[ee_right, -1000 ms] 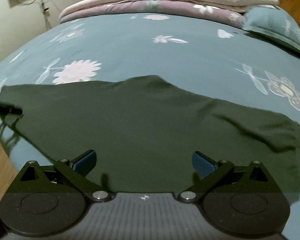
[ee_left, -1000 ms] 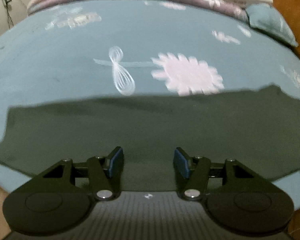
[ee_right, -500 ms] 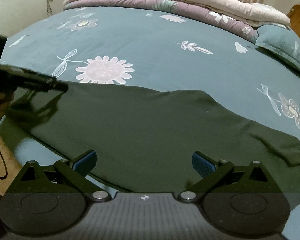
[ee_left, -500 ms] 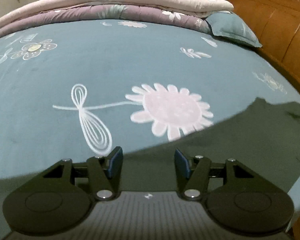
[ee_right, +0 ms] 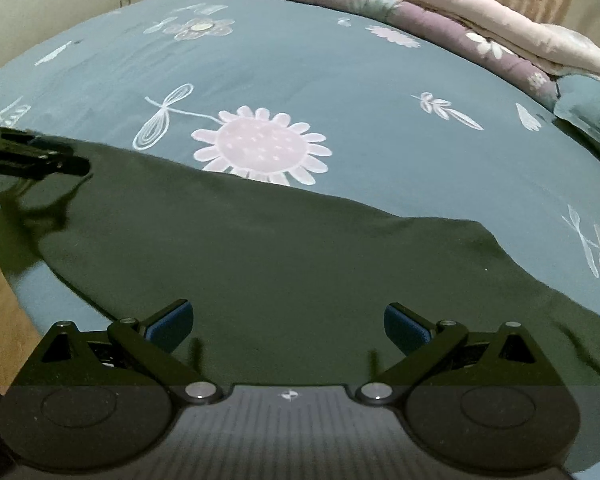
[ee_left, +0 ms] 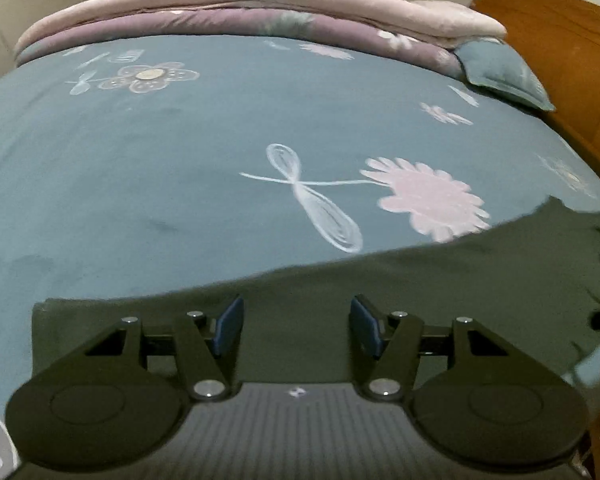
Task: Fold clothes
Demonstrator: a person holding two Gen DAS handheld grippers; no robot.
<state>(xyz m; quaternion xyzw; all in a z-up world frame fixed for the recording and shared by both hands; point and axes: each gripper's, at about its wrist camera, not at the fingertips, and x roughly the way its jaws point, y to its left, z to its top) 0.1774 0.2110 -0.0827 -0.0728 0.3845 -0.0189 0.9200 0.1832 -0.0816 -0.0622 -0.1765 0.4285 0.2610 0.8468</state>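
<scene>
A dark green garment (ee_left: pixel 440 280) lies flat near the front edge of a bed with a blue-grey flowered sheet (ee_left: pixel 180 160). In the right wrist view the garment (ee_right: pixel 280 248) spreads across the lower half. My left gripper (ee_left: pixel 296 326) is open and empty, low over the garment's left end. My right gripper (ee_right: pixel 288 324) is wide open and empty over the garment's middle. The left gripper also shows from the side at the left edge of the right wrist view (ee_right: pixel 40 160), above the garment's left corner.
Folded pink and purple quilts (ee_left: pixel 260 12) lie along the far side of the bed. A blue-grey pillow (ee_left: pixel 500 76) rests by the wooden headboard (ee_left: pixel 560 40) on the right. Wooden floor (ee_right: pixel 4 312) shows past the bed's front left corner.
The left gripper has shifted left along the garment, so its left corner is now in view. The right gripper has moved closer to the bed. Both stayed open.
</scene>
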